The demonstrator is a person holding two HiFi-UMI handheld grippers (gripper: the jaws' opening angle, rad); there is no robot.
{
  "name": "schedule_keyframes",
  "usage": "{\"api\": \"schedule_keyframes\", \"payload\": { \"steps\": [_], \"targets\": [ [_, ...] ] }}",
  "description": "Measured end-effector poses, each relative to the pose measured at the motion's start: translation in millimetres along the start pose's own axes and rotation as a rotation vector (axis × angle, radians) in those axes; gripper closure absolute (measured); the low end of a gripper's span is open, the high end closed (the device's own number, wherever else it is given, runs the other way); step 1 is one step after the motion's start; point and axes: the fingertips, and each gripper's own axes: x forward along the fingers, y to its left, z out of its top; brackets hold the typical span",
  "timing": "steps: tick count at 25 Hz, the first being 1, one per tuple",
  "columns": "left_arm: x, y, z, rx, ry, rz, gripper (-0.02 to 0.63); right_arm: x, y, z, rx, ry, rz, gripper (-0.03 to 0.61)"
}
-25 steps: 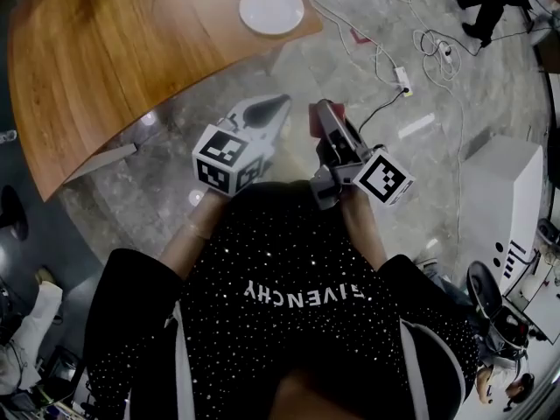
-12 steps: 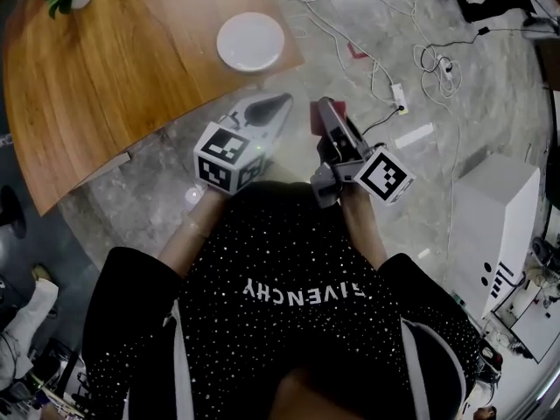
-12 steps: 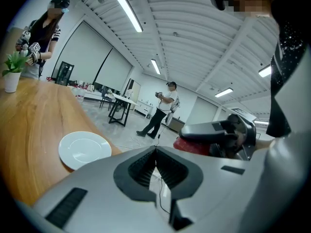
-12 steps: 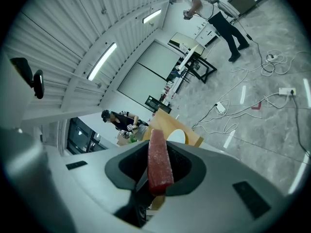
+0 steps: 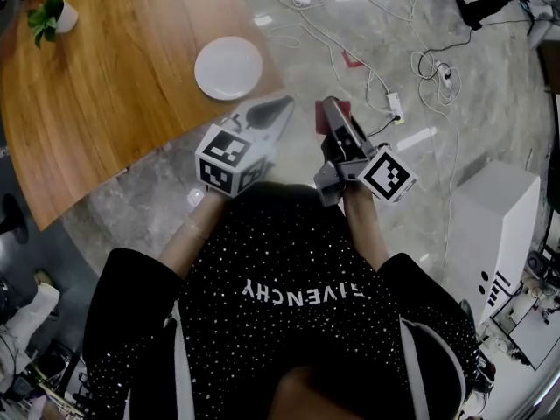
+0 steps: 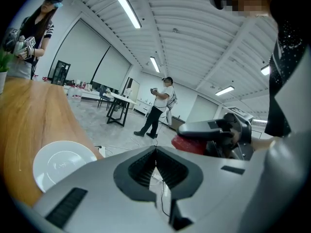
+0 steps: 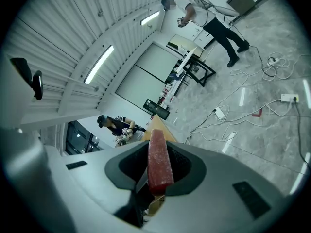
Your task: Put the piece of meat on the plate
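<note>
Between the right tool's (image 5: 331, 112) jaws, mid-frame, a flat dark-red piece of meat (image 7: 159, 166) is clamped edge-on. Beside it, the left tool (image 6: 156, 152) is closed, empty. Upper left, a white plate (image 5: 228, 68) sits on the wooden counter (image 5: 114, 86); cables (image 5: 385, 68) strew the floor.

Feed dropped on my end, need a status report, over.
Left gripper shut, empty. Right gripper shut on the piece of meat, over the floor. Plate empty at the wooden table corner. Nothing blocking it.

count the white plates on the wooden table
1: the round white plate sits near the corner edge of the brown wooden table. Part of the table is out of frame, so more may be hidden.
</note>
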Motion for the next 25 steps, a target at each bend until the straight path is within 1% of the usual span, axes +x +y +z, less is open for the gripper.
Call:
{"api": "schedule_keyframes", "payload": {
  "steps": [4, 10, 13, 18, 22, 25],
  "targets": [
    [4, 2, 1, -0.003, -0.001, 0.015, 0.604, 5, -1, 3, 0.001, 0.015, 0.017, 0.483],
    [-1, 5, -8, -0.004, -0.015, 0.055, 0.604, 8, -5, -12, -0.003, 0.065, 0.053, 0.483],
    [-16, 9, -8, -0.002, -0.028, 0.087, 0.604, 12, 1, -22, 0.022, 0.085, 0.077, 0.483],
    [-42, 26, -14, -0.032, -0.045, 0.162, 0.604, 26, 21, -38, 0.004, 0.121, 0.133, 0.483],
    [-61, 35, -24, -0.063, -0.044, 0.200, 0.604, 33, 20, -60, 0.028, 0.178, 0.121, 0.483],
    [-77, 48, -23, -0.077, -0.055, 0.232, 0.604, 40, 28, -72, 0.026, 0.195, 0.124, 0.483]
  ]
}}
